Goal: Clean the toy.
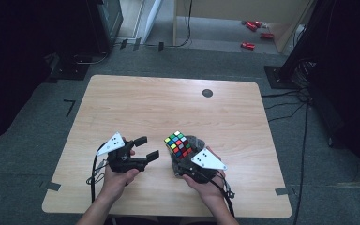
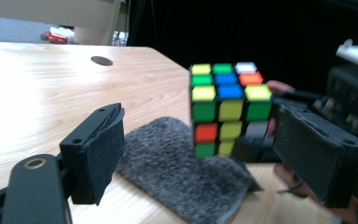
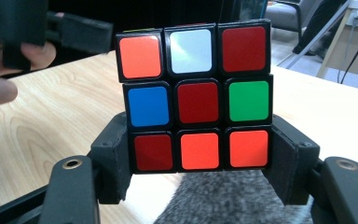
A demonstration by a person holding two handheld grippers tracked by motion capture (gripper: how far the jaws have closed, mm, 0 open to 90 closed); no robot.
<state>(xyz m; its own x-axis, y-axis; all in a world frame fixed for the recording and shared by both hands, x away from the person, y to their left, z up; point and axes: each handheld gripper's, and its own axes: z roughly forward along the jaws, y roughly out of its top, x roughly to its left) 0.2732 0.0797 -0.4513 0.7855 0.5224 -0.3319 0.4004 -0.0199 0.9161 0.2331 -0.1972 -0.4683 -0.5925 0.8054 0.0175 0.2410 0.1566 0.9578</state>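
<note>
Padded fingers (image 3: 114,163) of the right gripper (image 1: 182,159) clamp the puzzle cube (image 1: 178,144) by its bottom row, holding it lifted just above a grey felt cloth (image 2: 177,163) on the wooden table (image 1: 136,108), near the front edge. Beside it, apart from the cube, the left gripper (image 1: 146,147) has its jaws spread wide with nothing between them, its pads touching nothing.
</note>
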